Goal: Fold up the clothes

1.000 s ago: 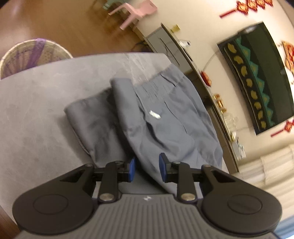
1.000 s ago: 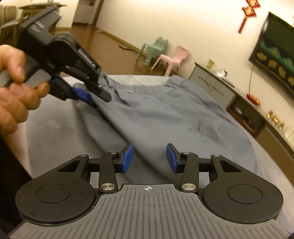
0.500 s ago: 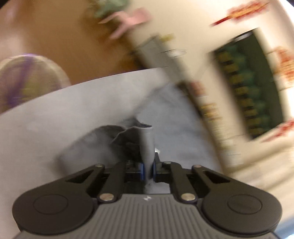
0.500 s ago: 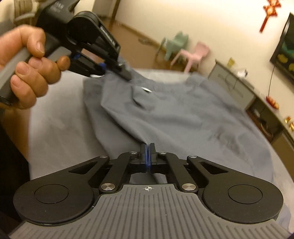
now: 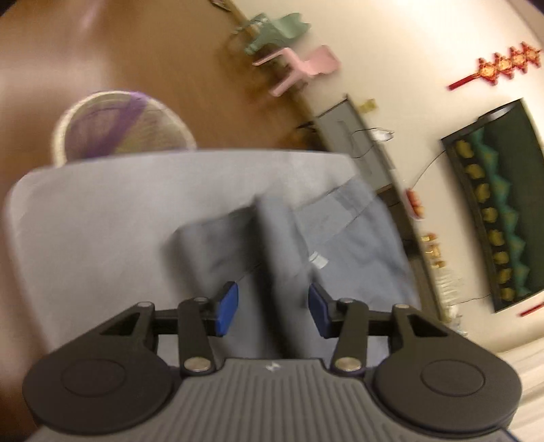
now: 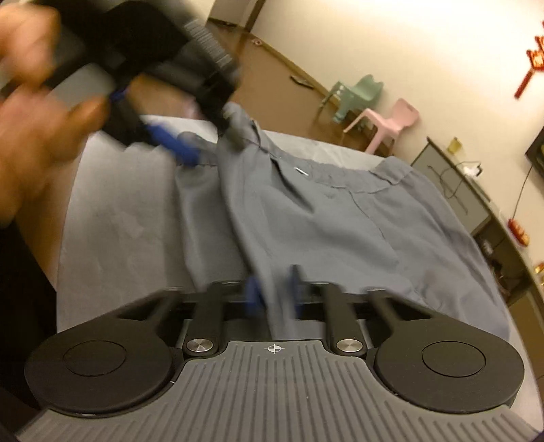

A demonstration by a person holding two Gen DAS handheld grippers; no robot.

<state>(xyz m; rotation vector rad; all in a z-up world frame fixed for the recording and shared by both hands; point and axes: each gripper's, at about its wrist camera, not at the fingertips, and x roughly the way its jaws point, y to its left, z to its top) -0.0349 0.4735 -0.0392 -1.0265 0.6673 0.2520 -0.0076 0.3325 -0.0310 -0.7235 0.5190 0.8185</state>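
Observation:
Grey shorts (image 5: pixel 340 244) with an elastic waistband and a small white tag lie partly folded on the grey table (image 5: pixel 102 221). My left gripper (image 5: pixel 272 307) hovers over the raised fold. Its blue pads stand apart on either side of the ridge without pressing it, and the jaws are opening. In the right wrist view the shorts (image 6: pixel 323 221) spread across the table. My right gripper (image 6: pixel 273 290) is shut on a pinched fold at their near edge. At the upper left of that view a blurred hand (image 6: pixel 30 112) holds the left gripper over the waistband corner.
A wicker basket (image 5: pixel 122 129) with purple cloth stands on the wooden floor beyond the table's far edge. A pink chair (image 5: pixel 306 68) and a green chair (image 5: pixel 275 32) sit by the wall. A low cabinet (image 6: pixel 452 190) and a dark wall screen (image 5: pixel 499 204) are on the right.
My left gripper pinched and lifted the fold, then let it go; its jaws now stand apart. My right gripper closed on the near edge and stays shut on it.

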